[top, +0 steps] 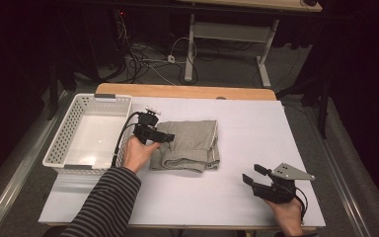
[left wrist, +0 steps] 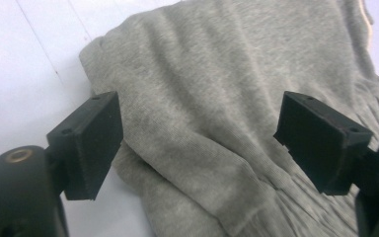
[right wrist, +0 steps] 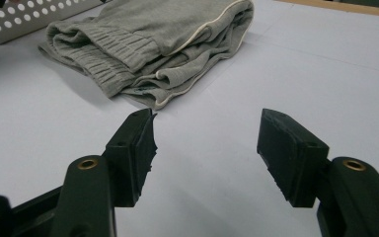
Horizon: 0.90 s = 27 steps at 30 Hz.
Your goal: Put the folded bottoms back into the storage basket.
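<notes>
A folded grey garment [top: 190,143] with a ribbed waistband and pale trim lies in the middle of the white table. My left gripper [top: 170,137] is at its left edge, held from below by a hand in a striped sleeve. In the left gripper view the left gripper [left wrist: 197,138] is open, its two pads standing wide apart over a fold of the grey cloth [left wrist: 217,89] without pressing on it. My right gripper [top: 253,174] rests low at the table's front right, apart from the garment. The right gripper [right wrist: 207,133] is open over bare table, with the garment [right wrist: 153,44] lying farther off.
A white perforated basket [top: 59,143] stands at the table's left side, right beside the left hand; its wall [right wrist: 24,15] also appears in the right gripper view. The white table cover [top: 256,118] stretches bare to the right. A wooden edge [top: 187,91] runs along the back.
</notes>
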Each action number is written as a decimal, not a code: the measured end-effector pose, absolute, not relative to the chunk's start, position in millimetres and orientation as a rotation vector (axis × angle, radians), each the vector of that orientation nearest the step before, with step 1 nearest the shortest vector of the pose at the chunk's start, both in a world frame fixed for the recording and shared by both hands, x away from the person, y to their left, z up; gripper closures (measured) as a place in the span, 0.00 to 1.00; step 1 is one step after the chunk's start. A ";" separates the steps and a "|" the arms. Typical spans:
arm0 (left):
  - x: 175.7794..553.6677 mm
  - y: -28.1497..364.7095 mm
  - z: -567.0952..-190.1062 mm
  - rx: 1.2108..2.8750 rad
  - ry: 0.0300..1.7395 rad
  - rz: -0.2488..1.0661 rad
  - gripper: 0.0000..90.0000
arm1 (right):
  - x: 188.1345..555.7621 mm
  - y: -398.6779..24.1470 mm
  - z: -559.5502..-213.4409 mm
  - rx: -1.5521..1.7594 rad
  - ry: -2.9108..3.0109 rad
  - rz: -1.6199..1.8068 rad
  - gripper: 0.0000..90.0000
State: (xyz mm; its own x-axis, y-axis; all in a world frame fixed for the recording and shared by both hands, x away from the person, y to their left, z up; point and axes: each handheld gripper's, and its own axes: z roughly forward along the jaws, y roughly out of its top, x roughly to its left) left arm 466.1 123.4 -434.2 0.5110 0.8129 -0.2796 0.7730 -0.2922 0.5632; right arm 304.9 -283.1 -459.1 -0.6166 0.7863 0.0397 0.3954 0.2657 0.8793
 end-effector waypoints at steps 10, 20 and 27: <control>481.2 121.5 -448.1 2.077 1.356 0.025 0.15 | 305.1 -281.9 -459.8 1.066 2.146 1.288 0.45; 489.2 122.0 -458.0 2.070 1.401 0.023 0.15 | 305.2 -281.4 -460.3 1.063 2.155 1.286 0.45; 494.4 123.8 -463.7 2.043 1.424 -0.006 0.14 | 305.4 -281.2 -460.5 1.061 2.159 1.286 0.45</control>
